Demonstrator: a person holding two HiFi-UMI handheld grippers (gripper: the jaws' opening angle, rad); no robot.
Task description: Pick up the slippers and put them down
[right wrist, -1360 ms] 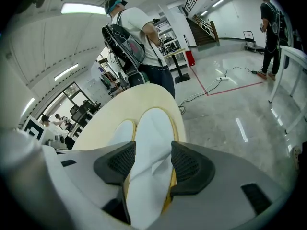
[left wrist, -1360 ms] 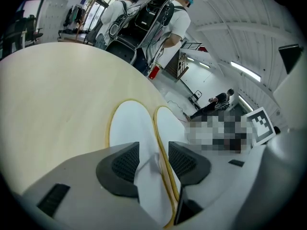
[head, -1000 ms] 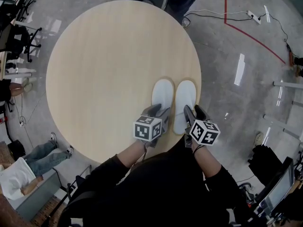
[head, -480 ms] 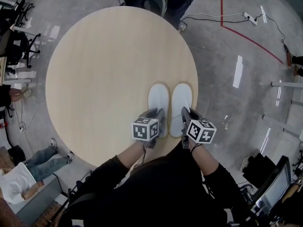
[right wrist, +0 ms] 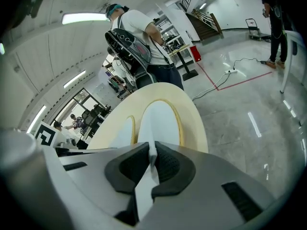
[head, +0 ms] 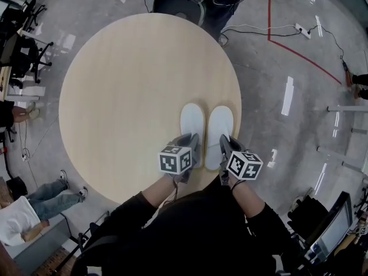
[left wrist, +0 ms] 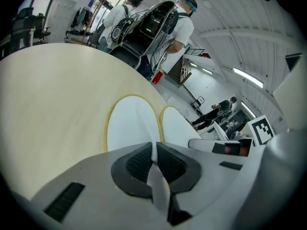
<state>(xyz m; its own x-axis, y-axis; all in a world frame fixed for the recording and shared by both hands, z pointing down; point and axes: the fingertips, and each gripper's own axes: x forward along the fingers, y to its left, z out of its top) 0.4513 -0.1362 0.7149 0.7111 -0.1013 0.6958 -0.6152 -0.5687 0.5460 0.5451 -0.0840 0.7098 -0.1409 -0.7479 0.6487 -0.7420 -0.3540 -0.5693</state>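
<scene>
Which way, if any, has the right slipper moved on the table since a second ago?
No, the right slipper keeps the same small gap from the table's right edge.

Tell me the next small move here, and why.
Probably lift both together, just off the table. The left gripper and right gripper have just been closing and now pinch the near edges of the left slipper and right slipper, which lie flat.

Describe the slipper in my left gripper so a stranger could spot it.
On the round wooden table, two white slippers lie side by side. It is the slipper nearer the table's middle, near end pinched by the left gripper, whose jaws have just closed; its twin lies nearer the rim.
</scene>
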